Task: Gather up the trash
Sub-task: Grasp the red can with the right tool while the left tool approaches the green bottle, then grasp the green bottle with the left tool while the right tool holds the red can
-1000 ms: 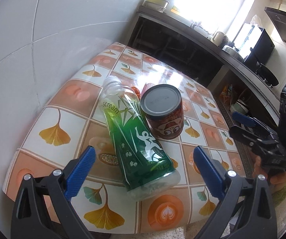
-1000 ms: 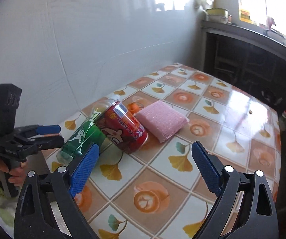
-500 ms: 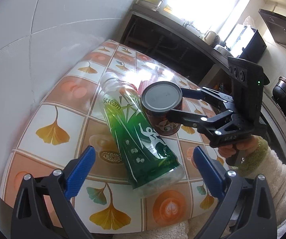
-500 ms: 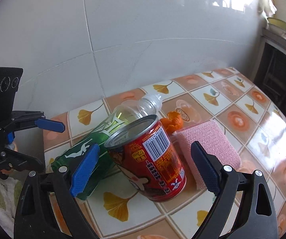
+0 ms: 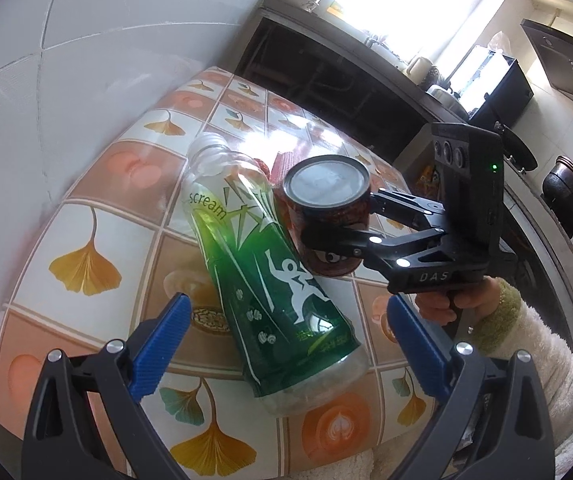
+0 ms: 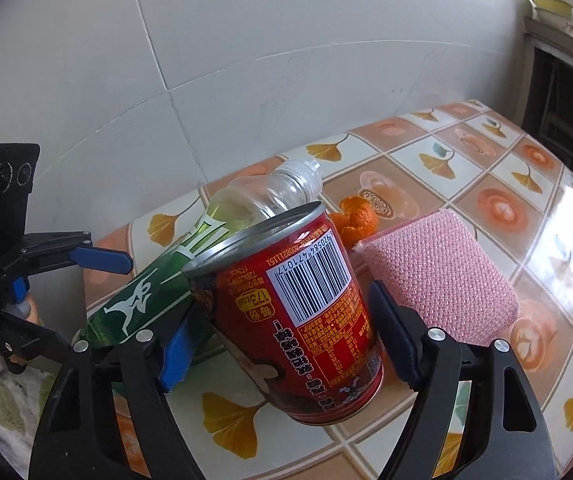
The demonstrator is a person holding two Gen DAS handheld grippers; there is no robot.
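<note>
A red drink can stands on the tiled table, touching a green plastic bottle that lies on its side. My right gripper straddles the can, its jaws closing. Both blue pads sit close beside the can's wall, and I see no firm press. Seen from the left wrist, the right gripper reaches the can from the right. My left gripper hangs open over the bottle's base. It also shows at the left of the right wrist view, the left gripper beside the bottle.
An orange peel and a pink sponge lie just behind the can. A white tiled wall borders the table. A hand in a fluffy white sleeve holds the right gripper. Dark counters stand beyond the table.
My right gripper came in from the right and down, and now has the can between its jaws, which have narrowed. My left gripper stayed over the bottle.
</note>
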